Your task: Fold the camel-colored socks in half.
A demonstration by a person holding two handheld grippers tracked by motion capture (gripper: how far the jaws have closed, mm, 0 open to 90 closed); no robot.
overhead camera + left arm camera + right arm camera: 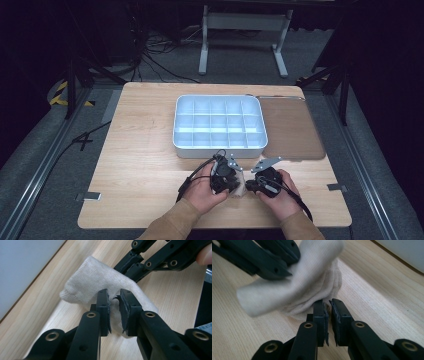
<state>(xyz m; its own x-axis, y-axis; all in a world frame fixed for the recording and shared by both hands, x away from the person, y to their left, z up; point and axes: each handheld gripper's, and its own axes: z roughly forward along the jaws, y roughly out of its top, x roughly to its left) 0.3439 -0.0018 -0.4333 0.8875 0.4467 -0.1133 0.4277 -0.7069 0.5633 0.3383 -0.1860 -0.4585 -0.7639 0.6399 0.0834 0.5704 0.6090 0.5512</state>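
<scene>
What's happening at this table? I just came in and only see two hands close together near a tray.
A person is working a small beige cloth, maybe a sock, with a gripper in each hand. The left gripper has its jaws pinched on one part of the cloth, and the right gripper pinches another edge, so the cloth is held between the two just above the wooden table. Behind them sits a white divided tray; its compartments look empty.
</scene>
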